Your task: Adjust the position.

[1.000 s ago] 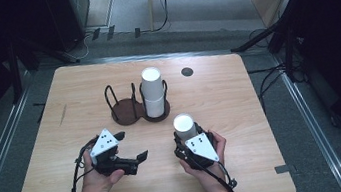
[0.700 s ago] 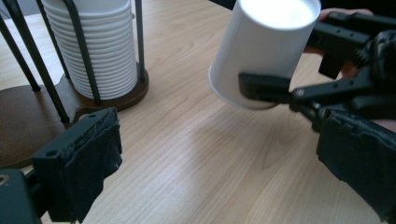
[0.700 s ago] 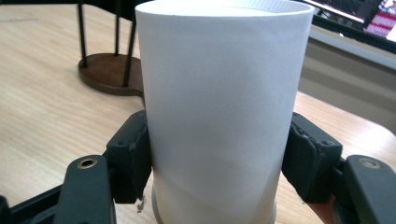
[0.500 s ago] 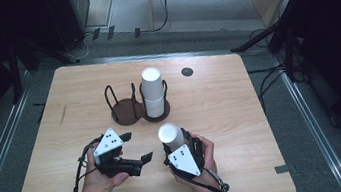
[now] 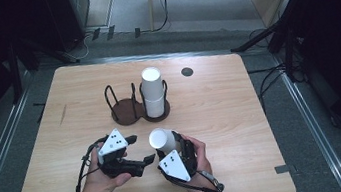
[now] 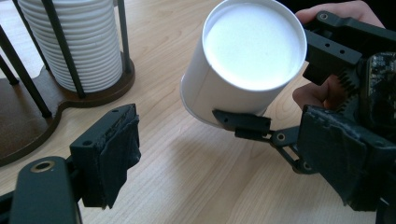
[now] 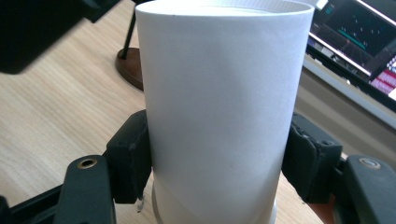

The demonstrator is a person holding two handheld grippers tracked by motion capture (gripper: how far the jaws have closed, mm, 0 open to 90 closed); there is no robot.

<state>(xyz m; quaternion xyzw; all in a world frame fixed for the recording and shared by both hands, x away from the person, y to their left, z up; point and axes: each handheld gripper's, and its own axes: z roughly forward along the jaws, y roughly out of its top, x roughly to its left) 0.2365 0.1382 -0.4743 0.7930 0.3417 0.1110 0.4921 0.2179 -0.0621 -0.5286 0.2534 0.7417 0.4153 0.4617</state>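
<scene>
The right gripper (image 5: pixel 164 145) pinches a white paper cup (image 5: pixel 159 140) between its two black pads, one pad on each side of the cup wall, as the right gripper view shows clearly (image 7: pixel 219 154). The cup (image 6: pixel 243 60) is held above the surface (image 5: pixel 222 119), near the front edge and a little left of the middle, and it is tilted so that its flat closed end looks up and toward the left gripper. The left gripper (image 5: pixel 138 148) is just beside the cup, on its left side, and its jaws point toward the cup. Its jaws have just been closing, but they stand apart and nothing is between them; in the left gripper view one padded finger (image 6: pixel 109 154) is over bare wood and the cup is farther ahead, not touched by it. Behind both hands, near the middle of the surface, stands a dark brown cup holder (image 5: pixel 132 109) with two round bases and thin upright rods. Its right place carries a stack of white cups (image 5: pixel 153 93), upright; its left place has no cup. A small dark round spot (image 5: pixel 187 72) lies toward the far edge.
</scene>
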